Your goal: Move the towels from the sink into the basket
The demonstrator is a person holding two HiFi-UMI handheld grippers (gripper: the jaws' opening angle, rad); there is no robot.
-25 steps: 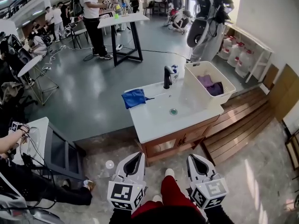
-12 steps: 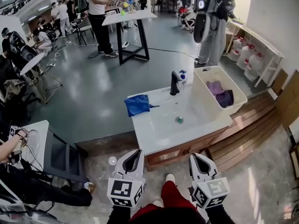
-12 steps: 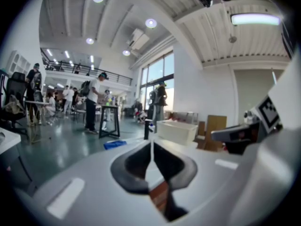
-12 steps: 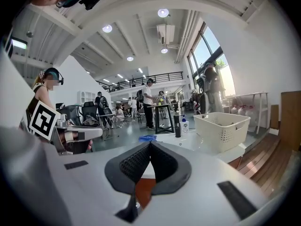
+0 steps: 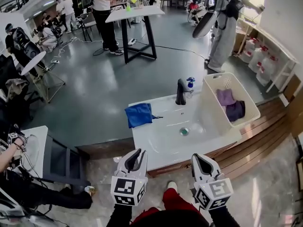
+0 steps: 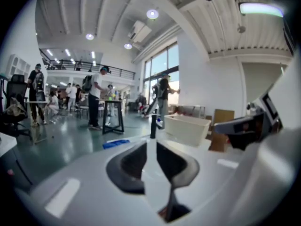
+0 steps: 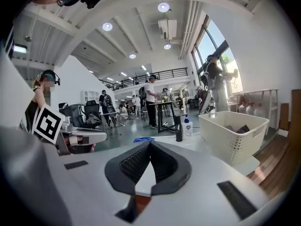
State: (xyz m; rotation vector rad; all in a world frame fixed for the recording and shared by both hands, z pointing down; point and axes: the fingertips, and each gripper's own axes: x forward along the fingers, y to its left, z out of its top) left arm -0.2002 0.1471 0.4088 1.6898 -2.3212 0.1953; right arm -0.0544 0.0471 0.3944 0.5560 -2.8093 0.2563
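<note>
Opening left hand-held gripper (image 5: 138, 154): narrow gap, empty
Right hand-held gripper (image 5: 198, 159): jaws together, empty
Towel (image 5: 138, 115): blue, on counter (image 5: 147, 138) beside sink (image 5: 200, 122)
Basket (image 5: 213, 103): purple cloths (image 5: 227, 97) partly hidden by wall
Versus earlier: counter nearer

White sink (image 5: 156, 148), teal-green drain (image 5: 184, 131), black tap (image 5: 180, 91) at back edge. Blue towel (image 5: 138, 114) over left edge. Off-white basket (image 5: 215, 109) at right edge, walls dotted with small holes; inside, light purple towel (image 5: 226, 97) and dark purple towel (image 5: 235, 110). White soap bottle (image 5: 190, 85), blue pump, beside tap. Grey-green floor (image 5: 94, 89); brown wood planks (image 5: 255, 145) at right.
</note>
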